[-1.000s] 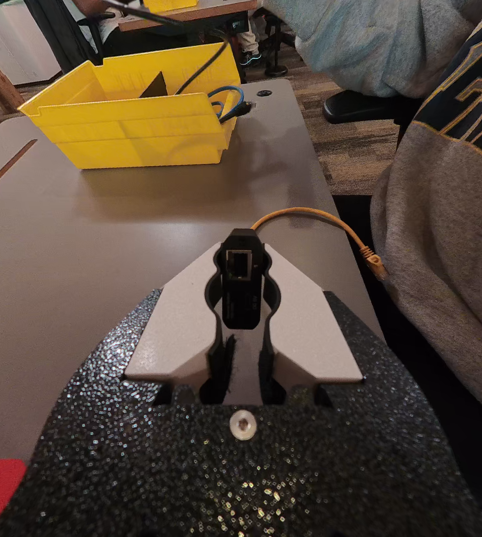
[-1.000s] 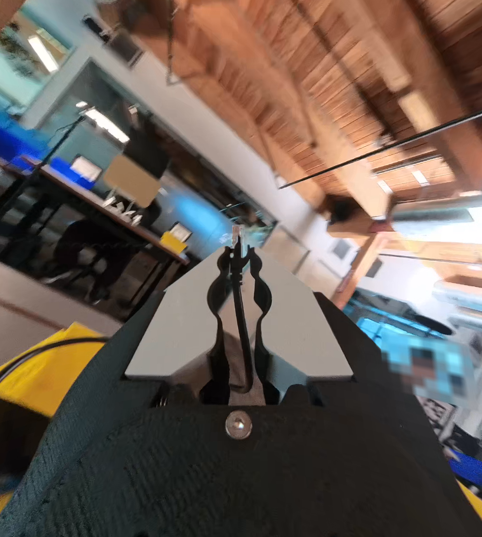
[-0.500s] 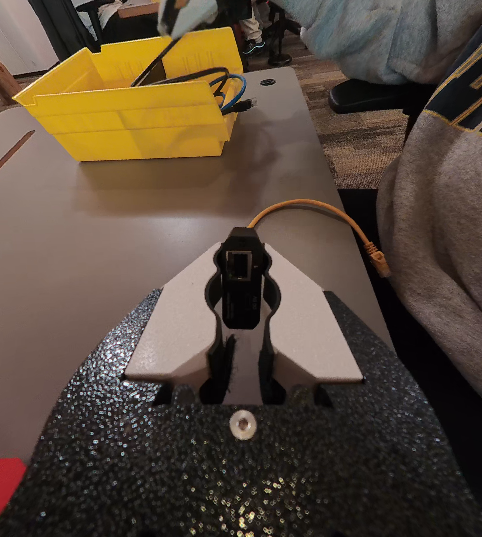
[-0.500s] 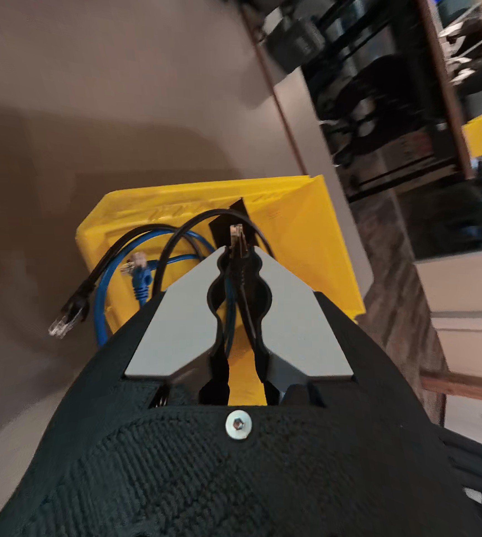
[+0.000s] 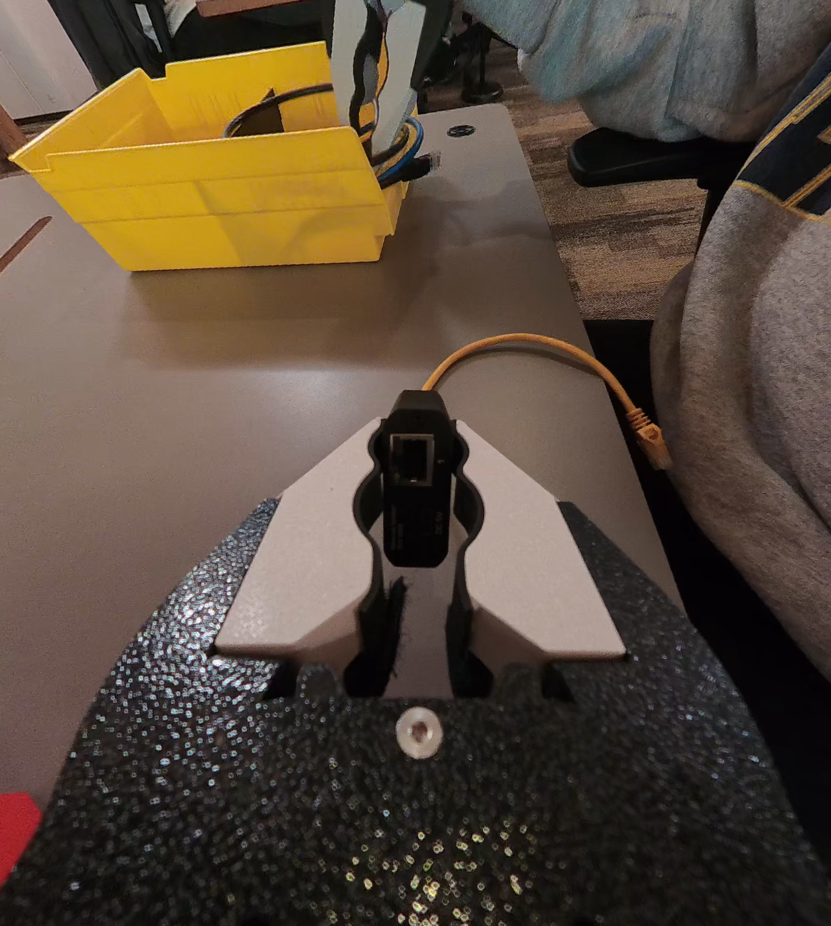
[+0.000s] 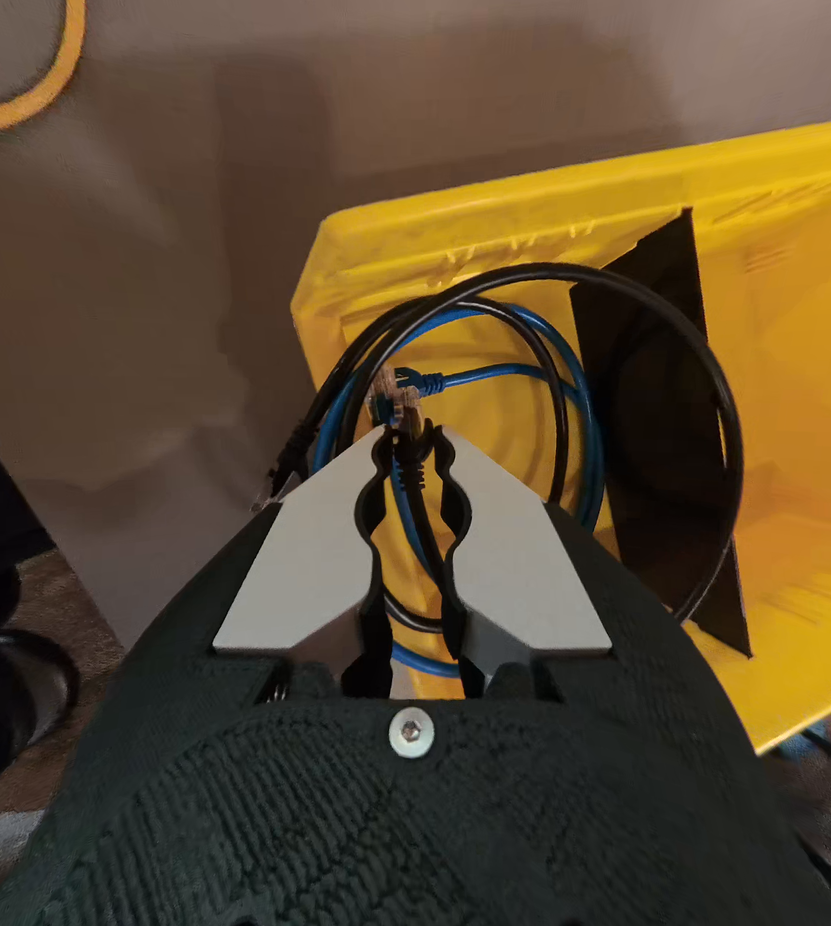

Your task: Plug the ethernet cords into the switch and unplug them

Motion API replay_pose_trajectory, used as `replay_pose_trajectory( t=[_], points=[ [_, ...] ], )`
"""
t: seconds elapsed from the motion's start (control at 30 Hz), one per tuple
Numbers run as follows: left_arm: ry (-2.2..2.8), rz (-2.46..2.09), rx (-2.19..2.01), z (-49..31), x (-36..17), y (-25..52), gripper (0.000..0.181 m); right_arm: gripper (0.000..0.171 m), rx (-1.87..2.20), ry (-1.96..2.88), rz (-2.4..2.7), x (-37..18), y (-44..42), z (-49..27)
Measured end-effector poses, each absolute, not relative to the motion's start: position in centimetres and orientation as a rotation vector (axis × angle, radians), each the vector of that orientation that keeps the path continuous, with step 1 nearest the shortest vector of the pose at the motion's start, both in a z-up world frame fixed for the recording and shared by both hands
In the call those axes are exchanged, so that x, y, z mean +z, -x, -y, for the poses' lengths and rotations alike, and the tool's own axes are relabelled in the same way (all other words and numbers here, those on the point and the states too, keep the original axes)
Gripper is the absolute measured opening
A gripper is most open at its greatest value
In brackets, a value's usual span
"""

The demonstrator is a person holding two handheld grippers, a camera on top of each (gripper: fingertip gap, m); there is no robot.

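Brown table (image 5: 203,401), far end: yellow bin (image 5: 223,200), holding coiled black and blue cords.

Left gripper (image 5: 416,436): fingers (image 5: 323,526) closed partway, clamped on either side of a small black switch (image 5: 416,491). Switch held upright between the pads, open port (image 5: 412,458) facing the camera. Orange cord (image 5: 528,343) run from behind the top of the switch, arched over the table, loose plug (image 5: 649,441) hung past the near right table edge, beside a grey sweatshirt (image 5: 779,451).

Right gripper (image 6: 410,431), seen over the bin's right end (image 5: 378,95) in the left view: pointed down into the bin (image 6: 603,210). Fingers (image 6: 313,541) nearly together, pinched at the tips on the black cord (image 6: 416,481) just behind its plug (image 6: 410,408). Rest of that cord looped round inside the bin, against a black divider (image 6: 664,451).

Blue cord (image 6: 583,431): coiled under the black one, both plugs lying just beyond the fingertips. Second black plug (image 6: 283,466) hung over the bin's rim toward the table.
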State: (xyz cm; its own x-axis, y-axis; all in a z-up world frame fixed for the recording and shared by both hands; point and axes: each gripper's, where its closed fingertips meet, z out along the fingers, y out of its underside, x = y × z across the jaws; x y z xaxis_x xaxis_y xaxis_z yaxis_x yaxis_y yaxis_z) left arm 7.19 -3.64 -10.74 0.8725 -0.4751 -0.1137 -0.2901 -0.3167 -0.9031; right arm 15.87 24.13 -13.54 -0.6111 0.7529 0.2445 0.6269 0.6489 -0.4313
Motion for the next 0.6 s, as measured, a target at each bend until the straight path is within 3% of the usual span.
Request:
replay_pose_trajectory(
  t=[0.1,0.23,0.33,0.6],
  points=[
    [1.925,-0.568,-0.204,3.6,-10.8,-7.2,0.021,0.015,0.458,1.161,2.444,-13.0,-16.1,-24.4],
    [1.928,-0.571,-0.2,3.5,-10.9,-7.2,0.021,0.039,0.442,1.208,2.355,-11.4,-16.0,-25.3],
    [1.931,-0.57,-0.2,3.5,-11.0,-7.2,0.021,0.046,0.396,1.215,2.305,-10.3,-16.2,-26.0],
    [1.938,-0.58,-0.176,3.2,-11.2,-7.3,0.021,0.05,-0.173,1.231,2.158,-7.8,-18.4,-31.1]
  ],
)
